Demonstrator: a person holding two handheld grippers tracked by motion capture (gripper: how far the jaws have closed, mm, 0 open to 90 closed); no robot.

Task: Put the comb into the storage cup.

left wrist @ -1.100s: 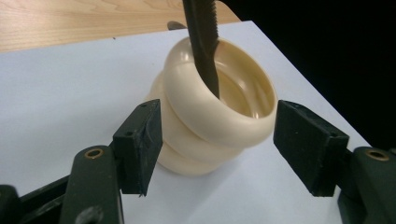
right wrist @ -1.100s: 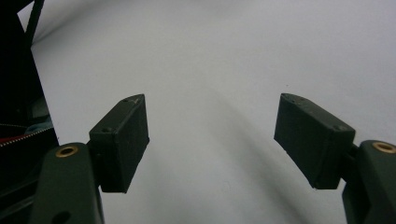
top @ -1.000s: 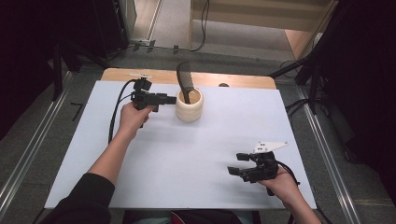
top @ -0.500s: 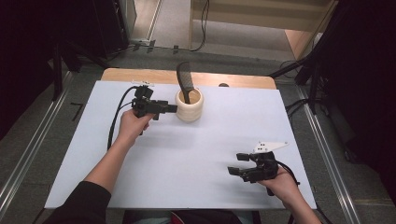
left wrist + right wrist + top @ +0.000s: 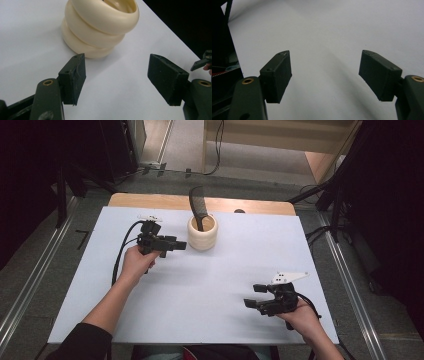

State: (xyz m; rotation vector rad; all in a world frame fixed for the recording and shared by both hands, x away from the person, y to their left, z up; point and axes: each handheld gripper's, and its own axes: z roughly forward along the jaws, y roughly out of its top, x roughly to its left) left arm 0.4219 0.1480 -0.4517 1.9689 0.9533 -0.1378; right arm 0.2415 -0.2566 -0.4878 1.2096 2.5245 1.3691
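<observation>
Cream ribbed cup point(image 5: 203, 233) stands upright toward the far middle of the white table point(image 5: 215, 285), with a black comb point(image 5: 198, 208) standing in it, handle down and leaning against the rim. No brand, label or writing can be read on the cup, the comb or the grippers. The left gripper point(image 5: 178, 245) is held just beside the cup's left side, its jaws spread wide with nothing between them (in the left gripper view the cup sits just beyond the pads point(image 5: 79, 75), apart from them). The right gripper point(image 5: 254, 296) rests near the table's near right corner, well apart from the cup, its jaws also wide apart and empty.
</observation>
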